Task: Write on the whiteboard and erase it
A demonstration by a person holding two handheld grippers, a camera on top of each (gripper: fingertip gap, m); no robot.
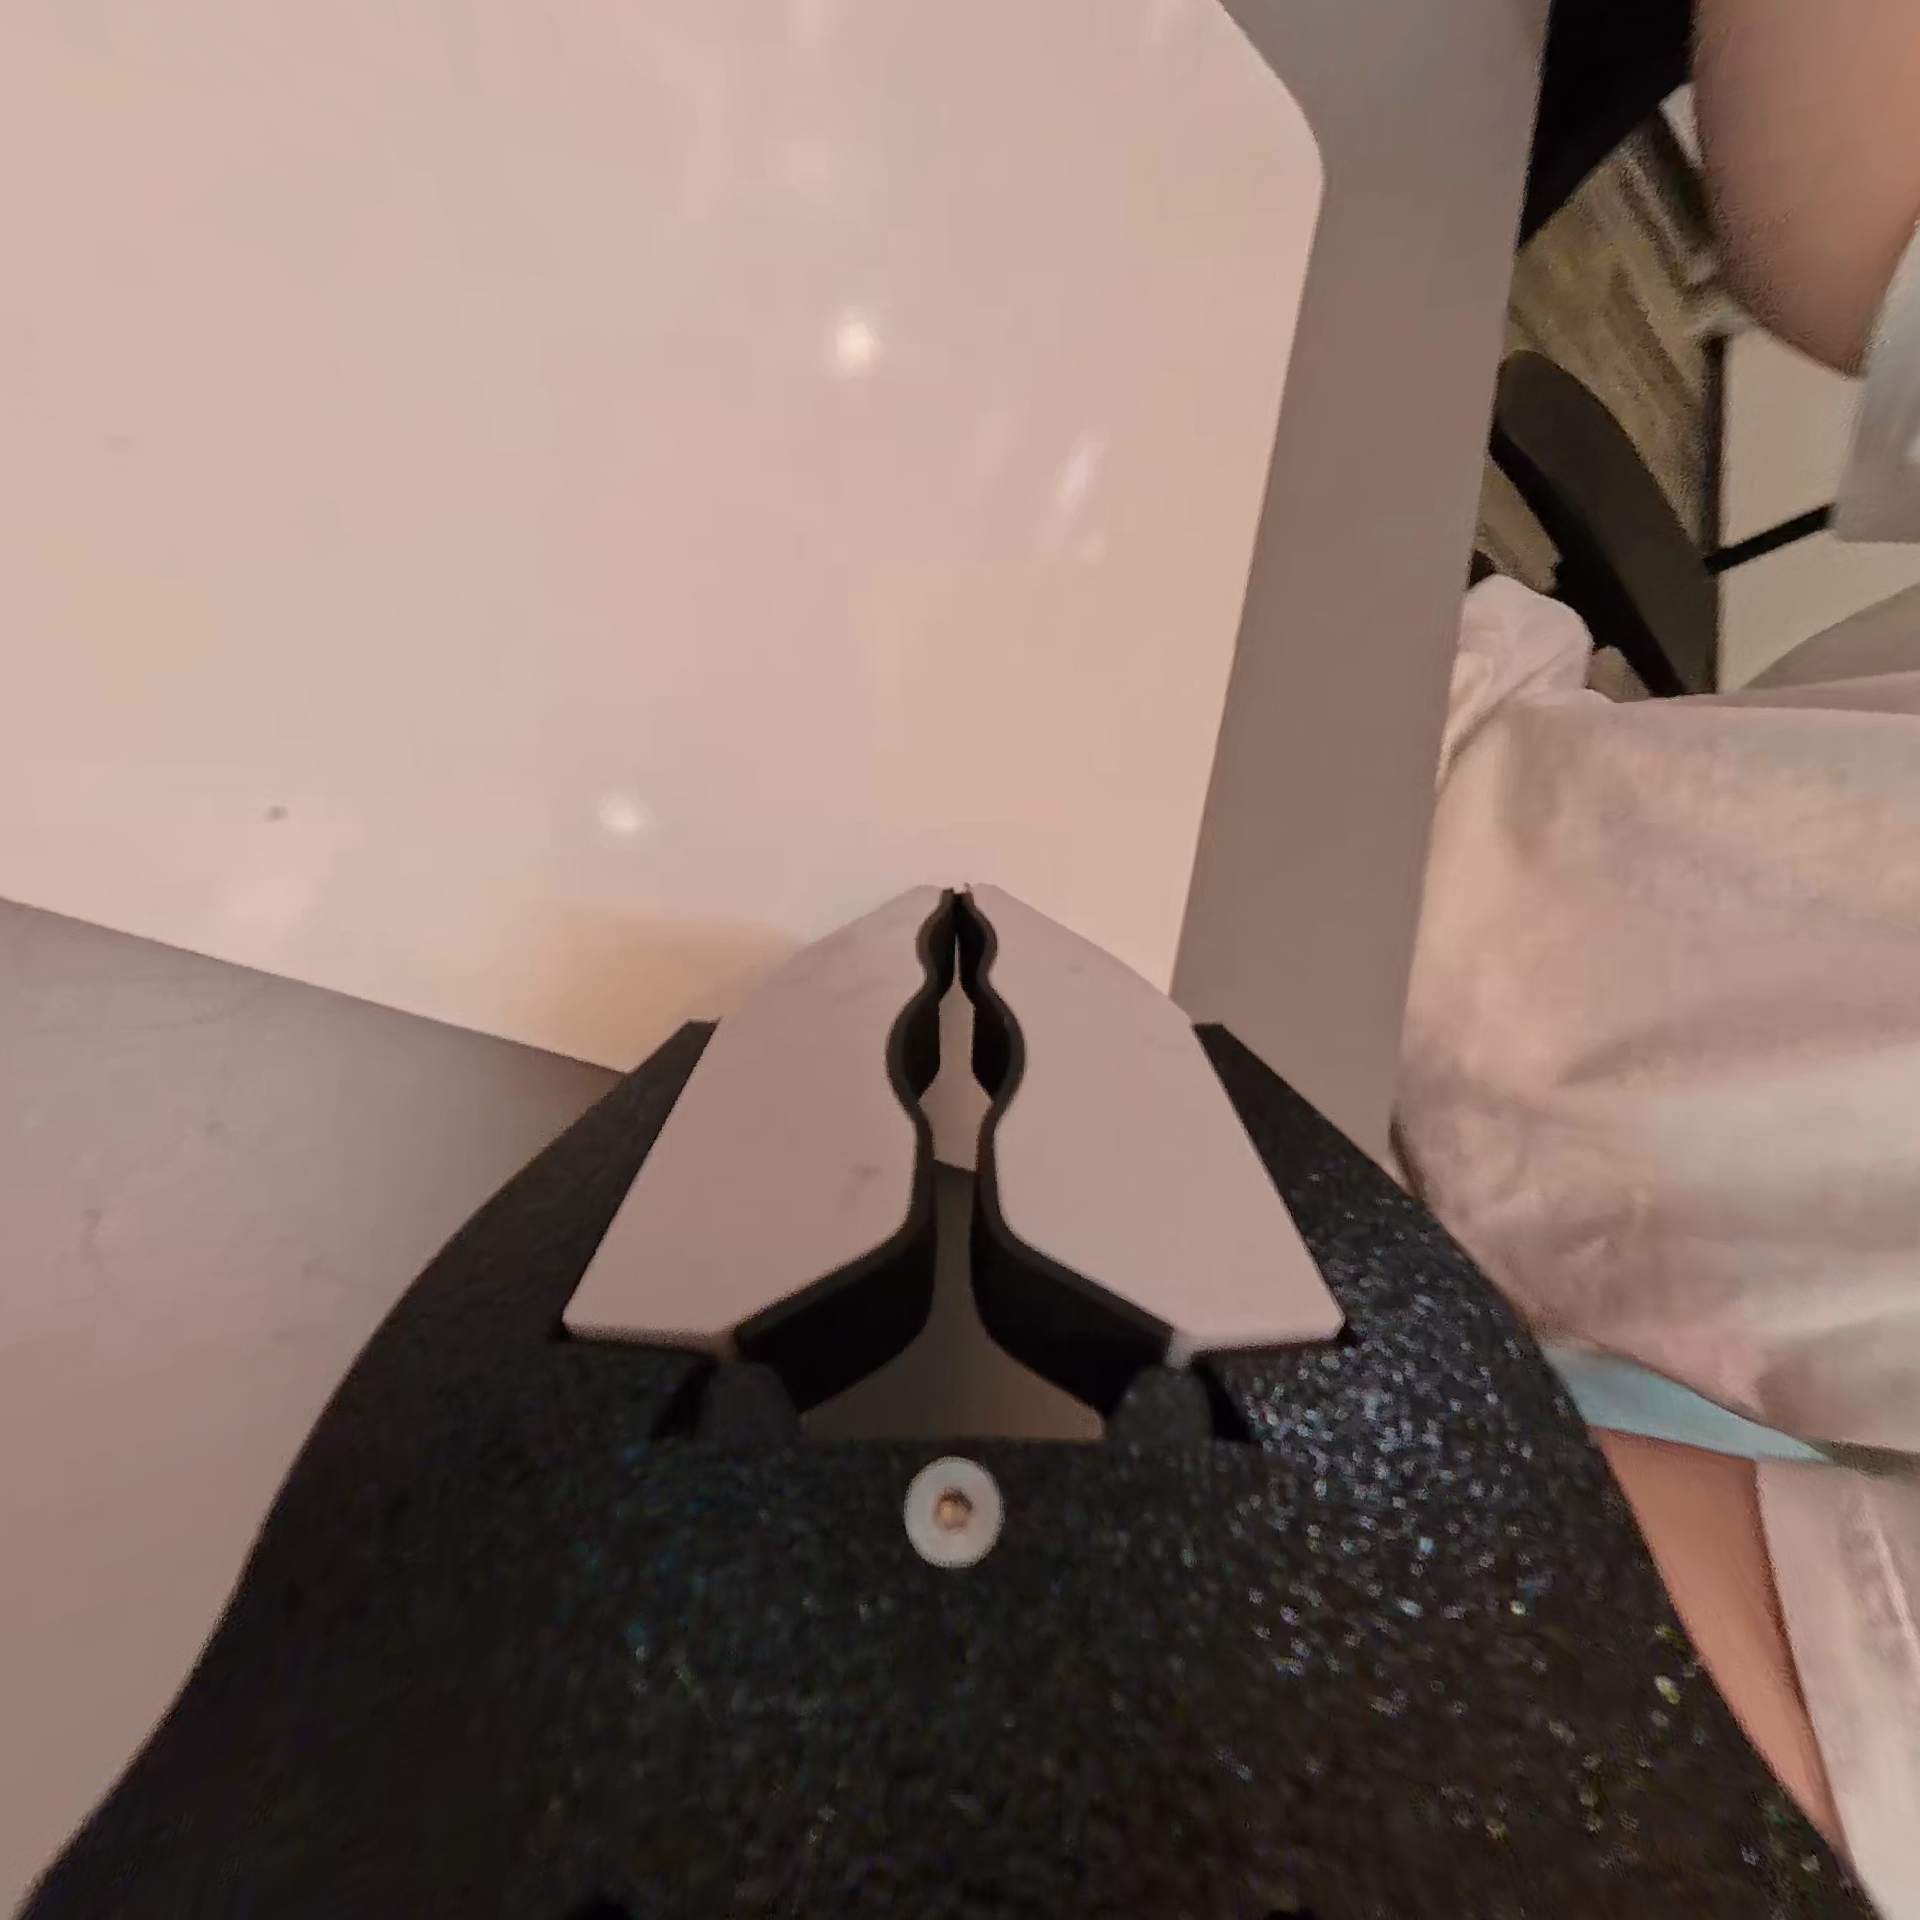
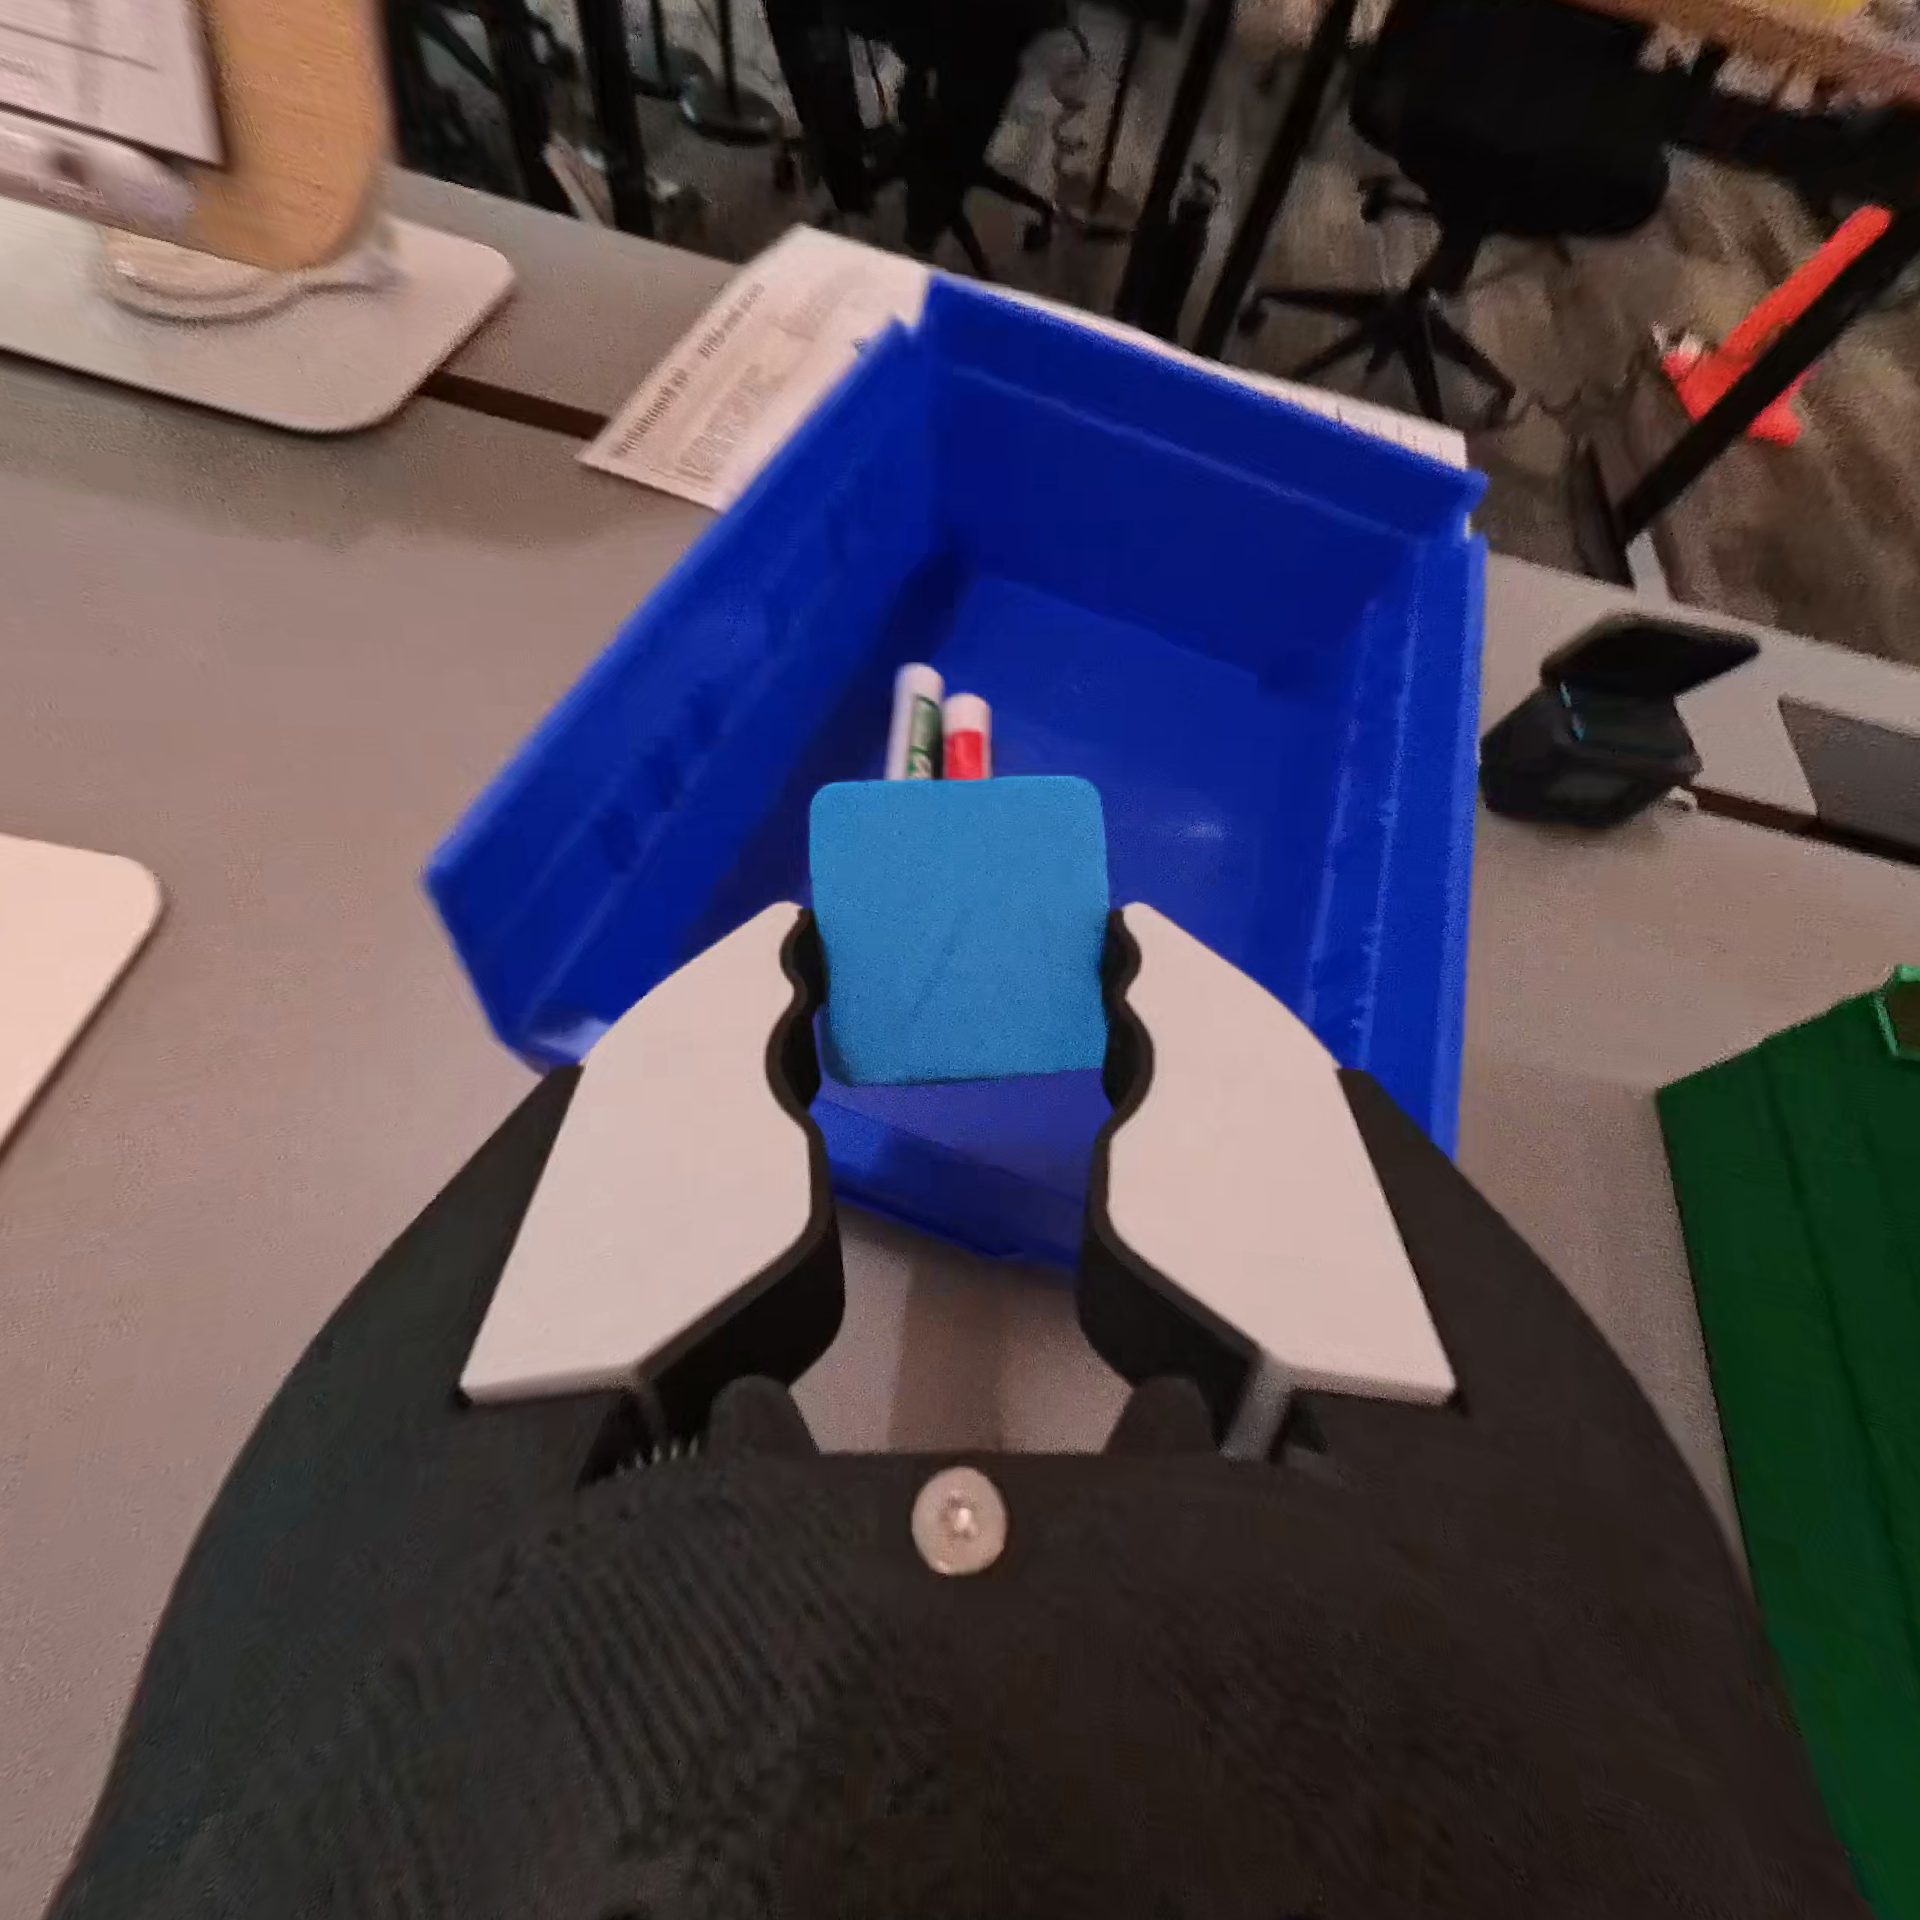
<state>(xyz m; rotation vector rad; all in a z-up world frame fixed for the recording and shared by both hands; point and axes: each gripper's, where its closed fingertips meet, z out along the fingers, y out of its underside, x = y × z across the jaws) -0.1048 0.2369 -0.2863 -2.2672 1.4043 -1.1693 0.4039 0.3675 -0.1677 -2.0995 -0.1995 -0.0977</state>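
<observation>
Right gripper point(image 2: 958, 940): jaws clamped on the light-blue eraser point(image 2: 956, 930), one finger on each side edge, flat face toward the camera. Eraser sits over the near open end of the blue bin point(image 2: 1392, 831), not touching the bin as far as the right wrist view shows.

Inside the bin, just beyond the eraser: two markers lying side by side on the floor, a green marker point(image 2: 914, 727) on the left touching a red marker point(image 2: 966, 736) on the right. Their near ends are hidden behind the eraser.

Bin rests on the grey table point(image 2: 260, 675). A printed paper sheet point(image 2: 727, 384) lies under the bin's far-left corner. A black clip-like device point(image 2: 1610, 717) sits on the table right of the bin, apart from it. A green flat object point(image 2: 1808, 1351) lies near-right of the bin at the frame edge. A white rounded board corner point(image 2: 62, 935) shows left of the bin, well apart.

Left gripper point(image 1: 954, 896): fingers together, tips touching, nothing between them. Tips sit at the near edge of the whiteboard point(image 1: 623, 468), which lies flat on the table; whether they touch it, can't tell. Board surface looks blank, only light reflections. Right of the whiteboard: a person's white sleeve point(image 1: 1662, 987).
</observation>
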